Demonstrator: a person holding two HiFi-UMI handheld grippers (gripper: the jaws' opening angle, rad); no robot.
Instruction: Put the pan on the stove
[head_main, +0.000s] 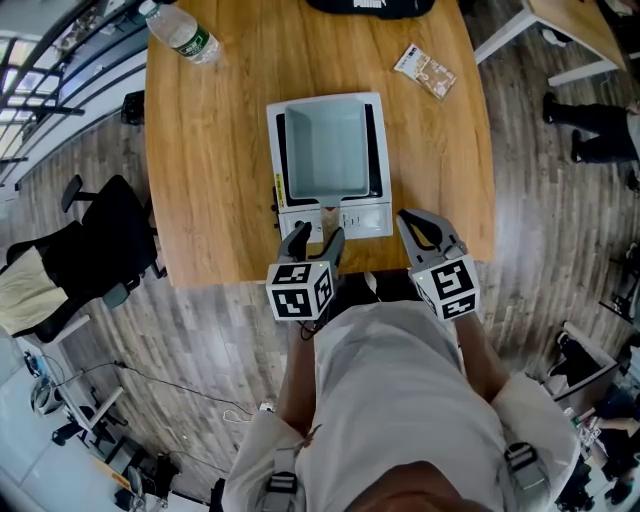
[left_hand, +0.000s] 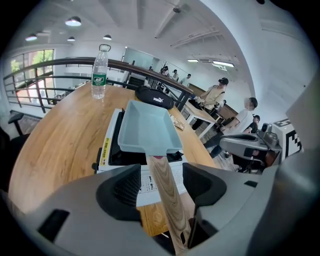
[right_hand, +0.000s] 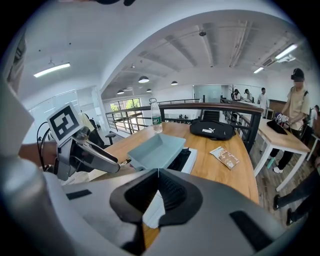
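1 shallow, square, matte grey-blue pan (head_main: 327, 150) with 1 straight wood-grain handle (left_hand: 167, 195) is set on 1 white rectangular stove (head_main: 345, 218) at the centre of the smooth wooden table (head_main: 220, 150). 1 clear plastic bottle (head_main: 180, 33) is seen at 11 o'clock and 1 flat packet (head_main: 425, 72) at 1 o'clock. At 6 o'clock, the left tool (head_main: 316, 240) is spread wide, with the handle between its jaws but not squeezed. The right tool (head_main: 412, 225) is closed on nothing.
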